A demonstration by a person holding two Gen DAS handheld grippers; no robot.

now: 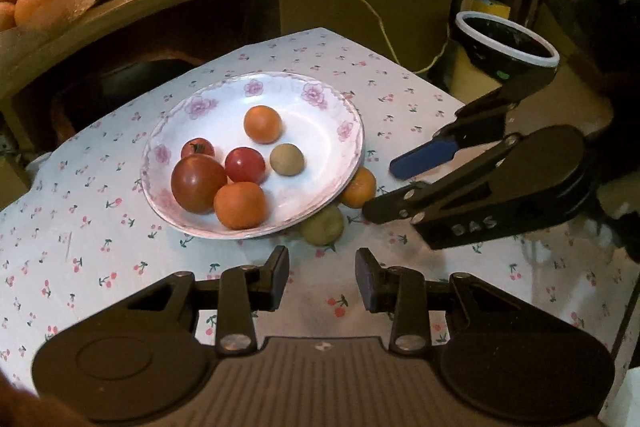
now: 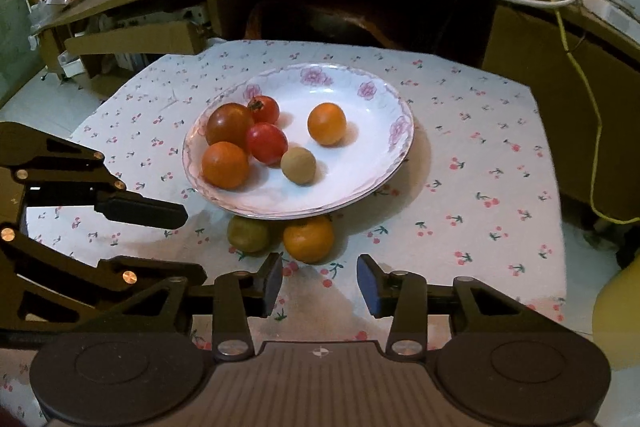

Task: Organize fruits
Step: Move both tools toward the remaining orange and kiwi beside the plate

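On plate (image 2: 384, 163): six fruits; both grippers (left (image 1: 322, 277), right (image 2: 319, 281)) apart, empty.

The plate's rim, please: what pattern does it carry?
Pink flowers on white plate, clearest in the right wrist view.

Six fruits fill the plate (image 2: 394, 151); two lie beside it.

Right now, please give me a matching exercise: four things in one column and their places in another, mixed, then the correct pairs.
Things:
1. large dark red tomato
2. green fruit
3. brownish ball-shaped fruit
4. right gripper

Places:
A. on the cloth, against the plate's near rim
B. near the middle of the plate
C. open, empty, facing the two loose fruits
D. at the plate's left edge

Pairs: 1-D, 2-A, 3-B, 4-C
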